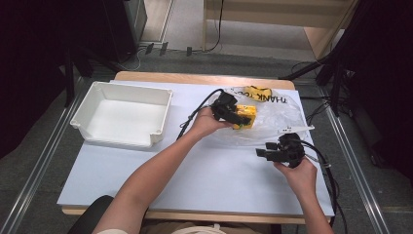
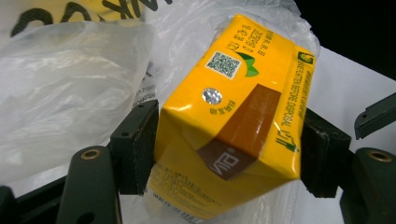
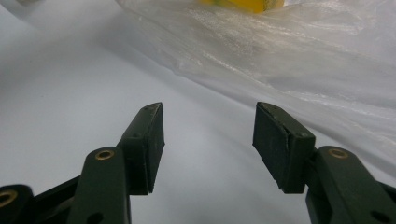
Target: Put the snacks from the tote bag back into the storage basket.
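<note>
A yellow drink carton with a brown band and a QR code is clamped between the two pads of my left gripper. From above, the left gripper holds the carton over the clear plastic bag at the table's back right. The bag has black lettering and a yellow patch. My right gripper hovers low over the white table near the bag's front edge. Its jaws stand open with nothing between them, and the bag lies just ahead.
A white plastic bin stands at the back left of the table, nothing inside it. The white table sheet spreads between bin and bag. Cables trail from both grippers. Dark stands and a floor lie beyond the table's far edge.
</note>
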Motion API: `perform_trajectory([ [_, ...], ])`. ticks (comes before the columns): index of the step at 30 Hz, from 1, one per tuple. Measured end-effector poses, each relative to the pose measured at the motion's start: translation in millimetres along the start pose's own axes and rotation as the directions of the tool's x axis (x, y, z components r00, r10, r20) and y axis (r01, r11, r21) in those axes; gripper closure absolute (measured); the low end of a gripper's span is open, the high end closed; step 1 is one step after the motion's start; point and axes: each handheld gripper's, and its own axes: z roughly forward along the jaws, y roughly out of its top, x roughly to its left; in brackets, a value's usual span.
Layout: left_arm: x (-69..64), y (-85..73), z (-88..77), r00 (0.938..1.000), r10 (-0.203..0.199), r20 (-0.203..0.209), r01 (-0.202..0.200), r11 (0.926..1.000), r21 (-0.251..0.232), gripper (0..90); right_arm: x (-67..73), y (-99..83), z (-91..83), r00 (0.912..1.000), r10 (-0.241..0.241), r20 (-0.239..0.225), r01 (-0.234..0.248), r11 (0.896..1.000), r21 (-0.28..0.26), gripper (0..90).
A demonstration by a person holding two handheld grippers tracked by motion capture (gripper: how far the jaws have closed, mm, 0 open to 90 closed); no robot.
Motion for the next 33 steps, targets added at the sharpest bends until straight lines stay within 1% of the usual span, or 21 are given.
perform_trajectory([
  [2, 0.1, -0.2, -0.2, 1.0, -0.001, 0.0, 0.001, 1.0, 0.007, 33.6, 0.2, -0.1, 0.6, 1.0, 0.002, -0.002, -0.002, 1.0, 0.002, 44.3],
  [3, -0.1, -0.3, -0.9, 1.0, 0.003, 0.0, -0.003, 0.9999, 0.012, 35.8, 0.2, -0.1, 0.8, 1.0, 0.002, -0.003, -0.002, 1.0, 0.003, 44.3],
  [5, 0.0, -0.7, -2.7, 1.0, 0.006, 0.004, -0.006, 0.9997, 0.025, 43.9, 0.1, -0.1, 1.2, 1.0, 0.001, -0.003, -0.001, 1.0, 0.003, 44.3],
  [6, -0.6, -0.8, -2.8, 1.0, 0.008, 0.001, -0.008, 0.9996, 0.028, 45.3, 0.0, -0.1, 1.5, 1.0, 0.0, -0.003, 0.0, 1.0, 0.003, 44.3],
  [10, -2.7, -0.3, -3.4, 0.9994, 0.031, -0.012, -0.031, 0.9986, 0.042, 46.3, 0.0, -0.2, 1.2, 1.0, 0.0, -0.004, 0.0, 1.0, 0.003, 44.4],
  [14, -7.1, 0.9, -4.3, 0.9974, 0.06, -0.041, -0.058, 0.9963, 0.064, 48.3, 0.1, -0.2, 0.7, 1.0, 0.001, -0.005, -0.001, 1.0, 0.004, 44.4],
  [18, -9.2, 1.0, -5.7, 0.9969, 0.071, -0.036, -0.068, 0.9945, 0.08, 49.4, 0.0, -0.2, 1.3, 1.0, 0.001, -0.006, -0.001, 1.0, 0.004, 44.4],
  [19, -10.0, 1.0, -6.4, 0.9963, 0.078, -0.035, -0.075, 0.9933, 0.088, 49.6, 0.0, -0.1, 1.2, 1.0, 0.001, -0.006, -0.001, 1.0, 0.004, 44.4],
  [21, -11.5, 0.8, -7.1, 0.9959, 0.087, -0.024, -0.085, 0.9918, 0.096, 49.8, -0.3, -0.1, 1.2, 1.0, 0.001, -0.006, -0.001, 1.0, 0.004, 44.4],
  [24, -13.8, 0.1, -7.9, 0.9951, 0.095, -0.026, -0.092, 0.9908, 0.099, 49.9, -0.3, -0.1, 1.2, 1.0, 0.001, -0.006, -0.001, 1.0, 0.004, 44.4],
  [25, -14.0, -0.1, -8.3, 0.9942, 0.103, -0.028, -0.1, 0.9899, 0.1, 50.1, -0.3, -0.1, 1.2, 1.0, 0.001, -0.006, -0.001, 1.0, 0.004, 44.4],
  [27, -14.3, -0.1, -8.9, 0.9954, 0.09, -0.032, -0.087, 0.9918, 0.094, 50.6, -0.3, -0.1, 1.3, 1.0, 0.001, -0.006, -0.001, 1.0, 0.004, 44.5],
  [30, -14.4, 0.6, -10.3, 0.9967, 0.077, -0.024, -0.075, 0.9927, 0.094, 51.3, -0.2, 0.0, 0.7, 1.0, 0.003, -0.006, -0.003, 1.0, 0.003, 44.5],
  [33, -16.2, 1.5, -12.1, 0.9967, 0.079, -0.016, -0.077, 0.9917, 0.103, 51.6, -1.0, -0.1, 0.7, 1.0, 0.001, -0.004, -0.001, 1.0, 0.005, 44.5],
])
